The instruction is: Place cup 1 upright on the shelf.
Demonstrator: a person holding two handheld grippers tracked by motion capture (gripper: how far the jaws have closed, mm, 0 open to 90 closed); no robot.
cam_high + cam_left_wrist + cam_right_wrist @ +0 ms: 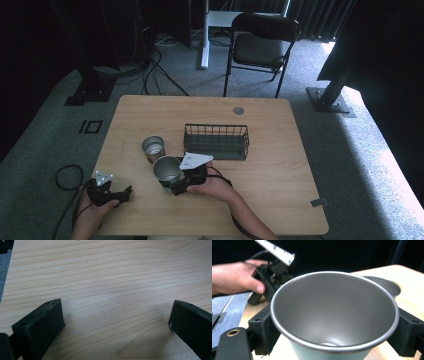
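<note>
- Right gripper (172, 184): jaws clamped on either side of a metal cup (167, 169), which stands upright between them, mouth up and open to the right gripper view (334, 312).
- Second metal cup (153, 148): just beyond the held one, apparently touching it.
- Wire basket (216, 142): ahead and to the right of the right gripper.
- Left gripper (111, 192): jaws spread wide over bare table (112, 277), well apart from the cups; nothing between them.
</note>
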